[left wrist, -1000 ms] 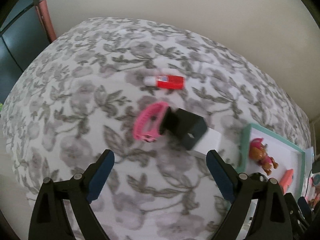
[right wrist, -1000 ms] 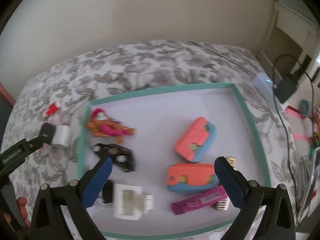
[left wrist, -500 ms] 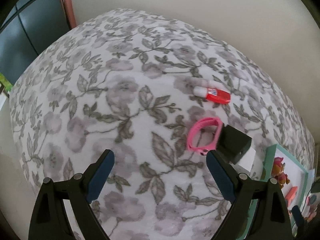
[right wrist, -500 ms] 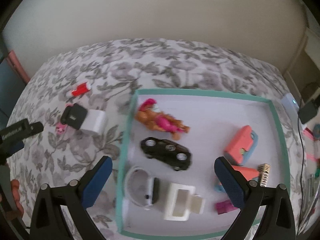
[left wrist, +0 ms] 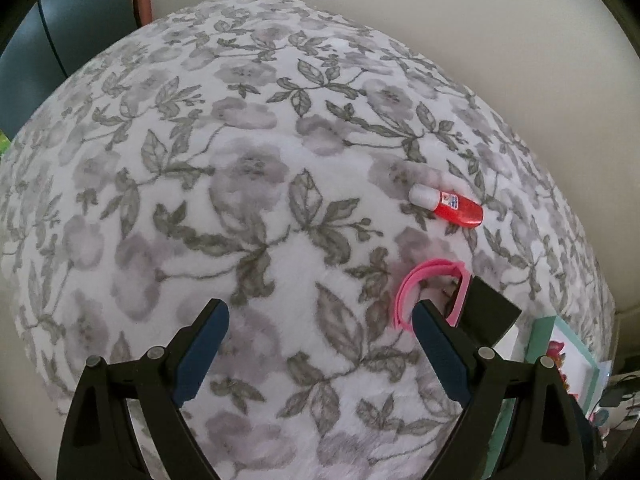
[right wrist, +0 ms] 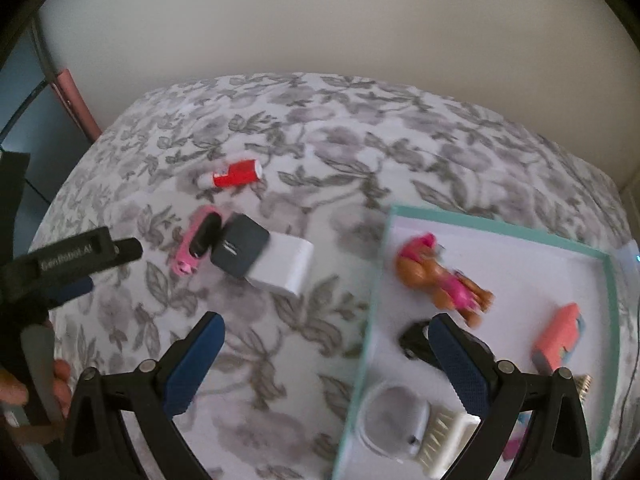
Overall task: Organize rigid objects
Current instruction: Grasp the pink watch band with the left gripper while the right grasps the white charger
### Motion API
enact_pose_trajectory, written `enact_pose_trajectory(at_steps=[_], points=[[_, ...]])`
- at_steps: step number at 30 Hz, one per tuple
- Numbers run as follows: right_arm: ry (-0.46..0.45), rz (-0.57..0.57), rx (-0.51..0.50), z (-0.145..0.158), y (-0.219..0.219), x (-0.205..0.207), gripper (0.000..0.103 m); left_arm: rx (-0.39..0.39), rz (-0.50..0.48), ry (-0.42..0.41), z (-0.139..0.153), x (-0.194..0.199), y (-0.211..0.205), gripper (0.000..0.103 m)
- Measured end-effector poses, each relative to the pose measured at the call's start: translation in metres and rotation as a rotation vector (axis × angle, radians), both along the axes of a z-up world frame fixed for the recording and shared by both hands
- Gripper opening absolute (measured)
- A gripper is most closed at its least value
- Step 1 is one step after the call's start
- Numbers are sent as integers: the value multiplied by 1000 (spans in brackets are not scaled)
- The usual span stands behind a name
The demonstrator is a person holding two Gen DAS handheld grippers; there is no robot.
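Left tool (left wrist: 320, 322) and right tool (right wrist: 326, 334), each with its blue-padded jaws spread apart and holding nothing, hovered over a surface covered by a grey floral cloth (left wrist: 240, 184); whether this surface was a desk or a bed could not be told. In the right wrist view the left tool (right wrist: 76, 268) entered from the left edge, its black body bearing white lettering that appeared to read "GenRobot.AI".

Three loose items lay on the cloth. A small red bottle (left wrist: 448, 206) with a white cap lay on its side at the far right of the left wrist view; its blue-and-white label was too small to read. Nearer, a pink wristband (left wrist: 424, 284) stood on edge just beyond the left tool's right finger, beside a dark block (left wrist: 488, 312) joined to a white block (right wrist: 284, 264). Faint pale marks on the dark block's top were illegible.

A teal-rimmed tray (right wrist: 472, 226) with a white floor sat to the right of these items. It held a dog figurine (right wrist: 436, 276) in pink dress at its far left, a black toy car (right wrist: 414, 340) partly hidden behind the right tool's right finger, a coral-and-blue toy (right wrist: 558, 338) toward the right, and a white toy with a round lid (right wrist: 400, 420) at the near left corner.
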State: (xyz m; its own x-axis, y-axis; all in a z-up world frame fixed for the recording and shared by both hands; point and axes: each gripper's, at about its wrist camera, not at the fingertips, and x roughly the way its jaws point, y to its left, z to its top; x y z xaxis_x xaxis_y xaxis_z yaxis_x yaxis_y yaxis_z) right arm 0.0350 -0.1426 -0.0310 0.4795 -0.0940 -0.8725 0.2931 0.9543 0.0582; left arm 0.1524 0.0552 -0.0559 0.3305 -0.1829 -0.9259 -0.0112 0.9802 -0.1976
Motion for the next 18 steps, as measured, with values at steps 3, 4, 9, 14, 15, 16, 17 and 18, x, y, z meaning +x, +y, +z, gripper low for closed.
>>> enact_pose_trajectory(at_steps=[3,4,9,14,15,16,17,18], points=[[10,11,17,-5,5,16,100,-37,-8,2,-5,5,-4,93],[11,16,24,-7,6,21,98,-44,-15,5,-7,6,-6,93],[50,28,13,-19,11,38,92,-80,-51,18,-16,11,-19,93],[73,50,-1,-30,15,49,91,-129,-83,29,-23,16,-29,93],[76,55,-1,-32,16,52,91,-139,-94,28,-23,17,-31,93],[77,58,-1,-34,17,54,91,-148,-103,24,-23,18,-33,93],[79,60,-1,-36,17,56,91,-158,-115,19,-23,19,-36,93],[83,61,-1,-38,18,59,91,-164,-123,15,-23,19,-38,93]])
